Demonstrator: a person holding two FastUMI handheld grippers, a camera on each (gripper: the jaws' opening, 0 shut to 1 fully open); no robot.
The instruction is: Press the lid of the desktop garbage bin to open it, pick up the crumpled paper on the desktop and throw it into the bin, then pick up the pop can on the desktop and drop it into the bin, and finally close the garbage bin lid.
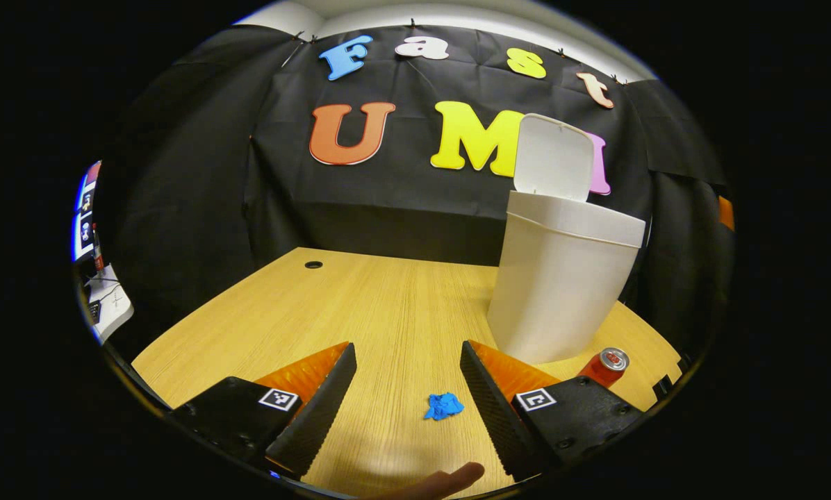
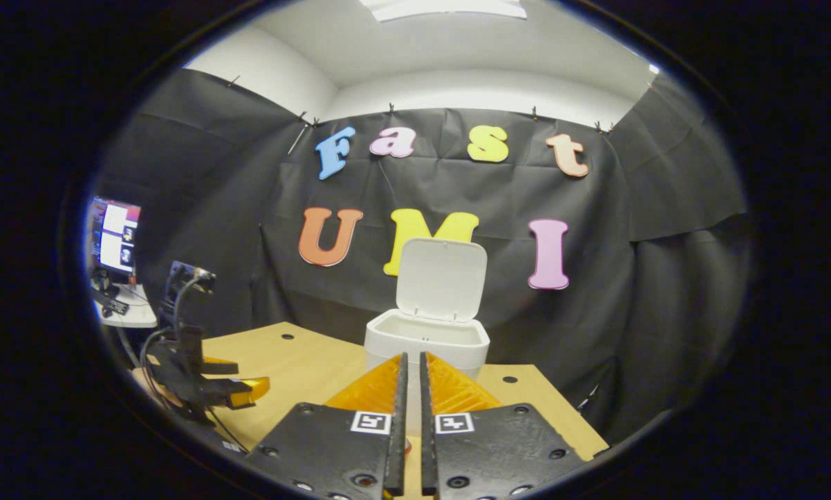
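Observation:
A white desktop bin point(image 1: 561, 292) stands on the wooden table point(image 1: 360, 298), with its lid point(image 1: 553, 156) tipped up and open. My left gripper point(image 1: 407, 347) is open and hovers low over the table. Between its fingers, nearer the right one, lies a small blue crumpled paper point(image 1: 443, 406), untouched. A red pop can point(image 1: 606, 366) lies on its side at the foot of the bin, just beyond the right finger. In the right gripper view, my right gripper point(image 2: 413, 357) is shut with nothing in it, held high in front of the open bin point(image 2: 426, 340) and its raised lid point(image 2: 441, 278).
The other gripper point(image 2: 200, 382) with its cable shows at the left over the table point(image 2: 304, 361). A monitor point(image 2: 113, 243) stands off to the left. A fingertip point(image 1: 450, 479) shows at the bottom edge. A cable hole point(image 1: 313, 264) sits near the table's far edge.

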